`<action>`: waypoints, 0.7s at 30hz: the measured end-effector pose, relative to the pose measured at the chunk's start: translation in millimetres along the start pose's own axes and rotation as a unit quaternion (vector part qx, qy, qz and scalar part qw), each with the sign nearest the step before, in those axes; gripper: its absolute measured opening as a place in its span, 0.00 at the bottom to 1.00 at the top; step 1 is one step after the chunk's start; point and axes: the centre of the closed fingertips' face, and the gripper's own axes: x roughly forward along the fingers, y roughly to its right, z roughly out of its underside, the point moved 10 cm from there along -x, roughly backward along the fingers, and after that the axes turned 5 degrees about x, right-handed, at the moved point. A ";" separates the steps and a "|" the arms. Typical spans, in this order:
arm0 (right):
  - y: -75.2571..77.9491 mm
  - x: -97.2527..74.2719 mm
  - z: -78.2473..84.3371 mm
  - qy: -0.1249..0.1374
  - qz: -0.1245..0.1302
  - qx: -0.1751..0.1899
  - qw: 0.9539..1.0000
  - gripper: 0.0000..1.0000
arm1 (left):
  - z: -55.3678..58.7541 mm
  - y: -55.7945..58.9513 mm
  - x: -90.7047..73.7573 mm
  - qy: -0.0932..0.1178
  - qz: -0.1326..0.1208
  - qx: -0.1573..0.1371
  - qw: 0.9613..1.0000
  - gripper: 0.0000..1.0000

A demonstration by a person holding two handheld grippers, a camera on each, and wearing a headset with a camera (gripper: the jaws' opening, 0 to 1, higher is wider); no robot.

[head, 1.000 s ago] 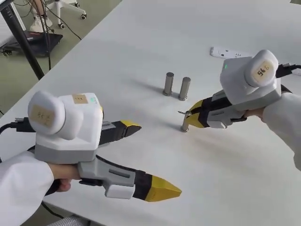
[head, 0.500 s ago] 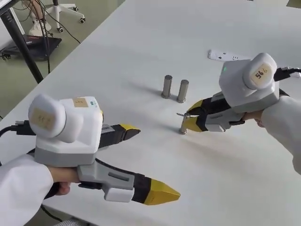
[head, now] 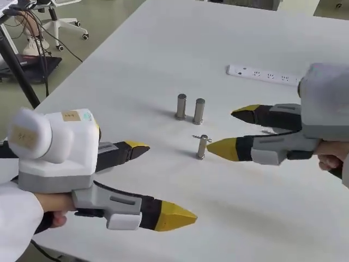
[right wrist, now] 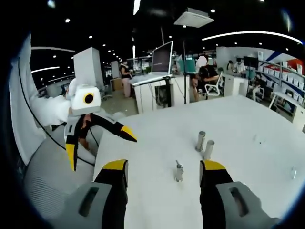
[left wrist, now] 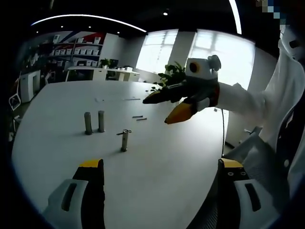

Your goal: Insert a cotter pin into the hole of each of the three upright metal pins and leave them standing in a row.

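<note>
In the head view, the front metal pin (head: pixel 202 148) stood upright on the white table (head: pixel 163 54), with a cotter pin (head: pixel 197 137) through its top, sticking out to the side. The two bare metal pins (head: pixel 190 108) stood just beyond it, side by side and close together. The right gripper (head: pixel 222 130) hovered just right of the front pin, its jaws spread wide and holding nothing, the nearer yellow tip almost level with the pin but apart from it. The left gripper (head: pixel 163 183) hung nearer the person and left of the front pin, well apart from it, jaws also spread and empty. A power strip (head: pixel 262 75) lay far beyond the front pin.

In the left gripper view, the left gripper (left wrist: pixel 161 164) showed its two jaws wide apart with bare table between them. The front pin (left wrist: pixel 125 140) stood ahead of them, with the bare pair (left wrist: pixel 94 122) to its left. The right gripper (left wrist: pixel 157 111) hung above and right of the front pin, gaping.

In the right gripper view, the right gripper (right wrist: pixel 163 167) had the front pin (right wrist: pixel 178 172) between its spread jaws, touching neither. The bare pair (right wrist: pixel 204 145) stood beyond it to the right, and the left gripper (right wrist: pixel 102 151) hung parted off to its left.
</note>
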 end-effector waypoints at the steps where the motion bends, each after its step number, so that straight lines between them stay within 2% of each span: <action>1: -3.5 -4.3 2.2 0.002 0.000 0.002 1.000 0.60 | -0.5 0.5 -0.4 0.001 0.000 0.001 1.000 0.99; 4: -14.2 -17.9 8.7 0.016 0.007 0.016 1.000 0.66 | -1.7 1.6 -2.6 0.002 -0.002 0.002 1.000 0.99; 6: -19.5 -27.0 13.3 0.033 0.017 0.037 0.999 0.72 | -2.4 2.6 -4.6 0.001 -0.002 0.004 1.000 0.99; 9: -27.1 -42.8 20.5 0.041 0.028 0.047 0.998 0.79 | -3.1 4.3 -7.5 0.001 0.002 0.005 1.000 0.99; 16: -34.4 -63.3 38.3 0.039 0.051 0.071 0.995 0.92 | -2.0 3.9 -12.2 -0.004 0.004 0.005 1.000 0.99; 21: -36.9 -67.9 58.9 0.039 0.073 0.112 0.990 0.98 | 0.8 0.0 -14.8 -0.006 0.000 -0.004 1.000 0.99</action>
